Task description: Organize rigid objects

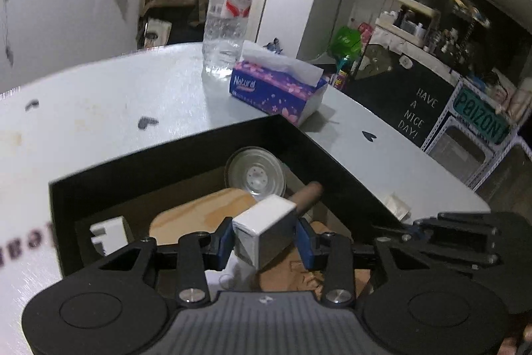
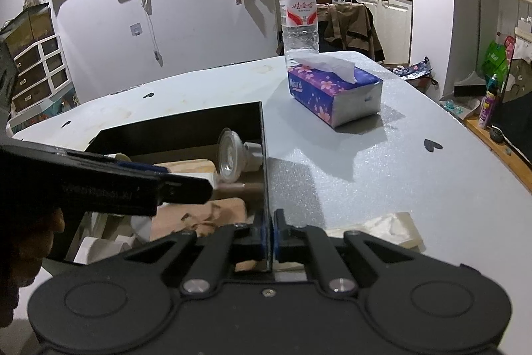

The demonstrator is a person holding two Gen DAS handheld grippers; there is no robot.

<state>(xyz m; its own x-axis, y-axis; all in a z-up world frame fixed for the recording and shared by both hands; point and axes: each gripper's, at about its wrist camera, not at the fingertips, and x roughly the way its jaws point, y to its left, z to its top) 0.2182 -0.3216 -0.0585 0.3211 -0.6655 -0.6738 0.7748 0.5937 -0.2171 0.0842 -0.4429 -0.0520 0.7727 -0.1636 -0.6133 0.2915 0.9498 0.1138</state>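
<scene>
Left gripper [image 1: 264, 242] hangs over the black box [image 1: 332, 162], jaws loosening around a white block [image 1: 262, 232]; next, let it drop inside while the right gripper [image 2: 267, 238] pinches the box wall.

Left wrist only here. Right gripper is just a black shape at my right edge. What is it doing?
Observer: The right gripper is shut on the black box, pinching its right wall.
Operator: Pale scrap past the box's corner?
Observer: A pale wooden piece with a recessed face, flat on the table just right of that gripper.
Operator: Silver disc in the box?
Observer: Side-on it is a spotlight bulb, white base toward that wall.
</scene>
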